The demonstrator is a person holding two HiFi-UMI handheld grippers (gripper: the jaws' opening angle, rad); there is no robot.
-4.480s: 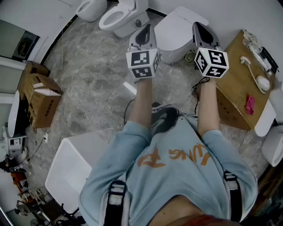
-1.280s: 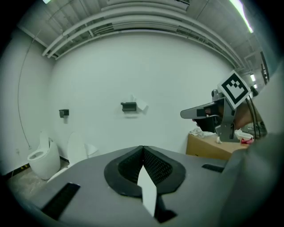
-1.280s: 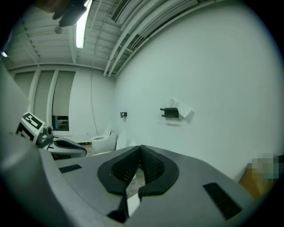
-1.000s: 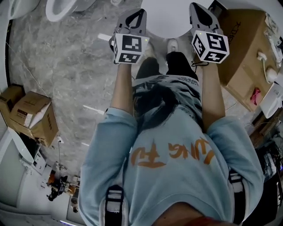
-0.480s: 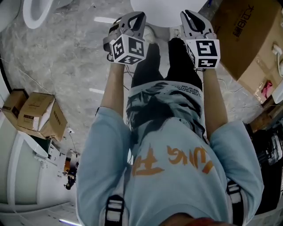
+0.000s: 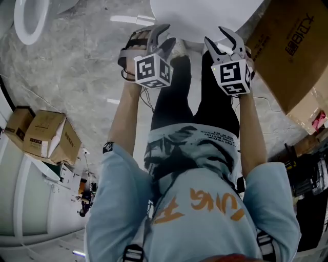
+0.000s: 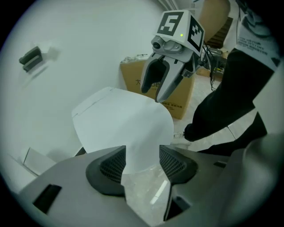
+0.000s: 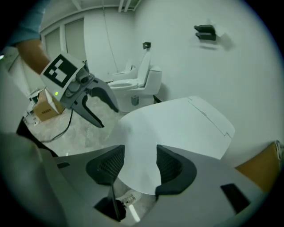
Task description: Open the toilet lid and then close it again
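- Bending low over a closed white toilet lid [image 6: 202, 14], with both grippers pointed steeply down at its rounded front edge.
- Holds the left gripper [image 6: 163, 37] just over the lid's front-left rim, with jaws that have just been opening and now stand about half apart.
- Shows, in the left gripper view, the toilet lid [image 7: 120, 124] lying flat and filling the gap of the left gripper [image 7: 142, 165], with neither pad pressing on it.
- Holds the right gripper [image 6: 221, 41] beside it at the front-right rim, with jaws likewise just opened to a middling gap.
- Shows, in the right gripper view, the toilet lid [image 8: 177, 128] framed between the pads of the right gripper [image 8: 140, 167], and no grip on it.
- Catches each tool in the other's camera: the right gripper [image 7: 162, 84] above the lid, the left gripper [image 8: 95, 108] off to its side.
- Stands near a large cardboard box [image 6: 292, 46] just right of the toilet.
- Takes in a second toilet [image 8: 133, 86] against the far wall, a grey marbled floor [image 6: 87, 66], two cartons [image 6: 46, 138] at left, and a pale blue shirt [image 6: 205, 215] in the foreground.
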